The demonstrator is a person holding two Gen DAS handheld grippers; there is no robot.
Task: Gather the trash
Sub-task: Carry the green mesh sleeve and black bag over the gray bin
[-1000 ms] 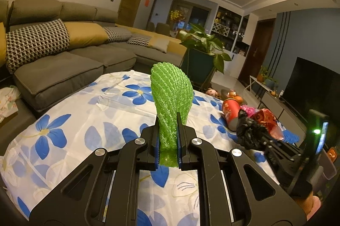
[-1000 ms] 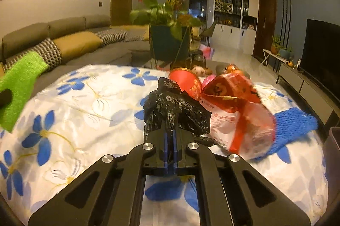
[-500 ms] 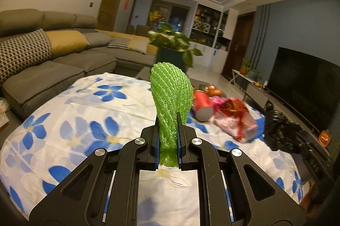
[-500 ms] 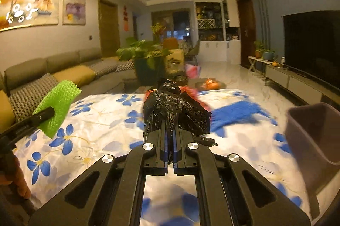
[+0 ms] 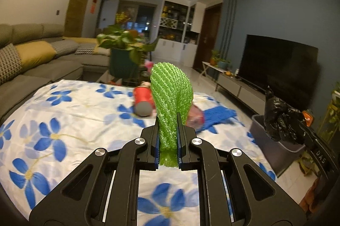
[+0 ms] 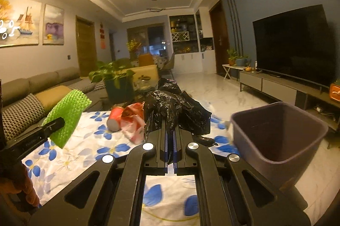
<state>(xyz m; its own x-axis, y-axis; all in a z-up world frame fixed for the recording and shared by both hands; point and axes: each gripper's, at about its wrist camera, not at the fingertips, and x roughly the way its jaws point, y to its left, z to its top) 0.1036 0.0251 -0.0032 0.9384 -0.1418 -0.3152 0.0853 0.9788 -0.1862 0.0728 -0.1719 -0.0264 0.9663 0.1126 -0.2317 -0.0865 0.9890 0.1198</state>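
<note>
Cup [image 6: 114, 119] and wrapper [image 6: 132, 122] on the table [image 6: 85, 153], bin [image 6: 278, 134] right.

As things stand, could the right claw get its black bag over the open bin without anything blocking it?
Probably yes. The right claw, shut on the black bag, has the grey bin just to its right, mouth open and apparently empty. Nothing lies between them; the red cup and the other trash sit on the opposite side.
</note>
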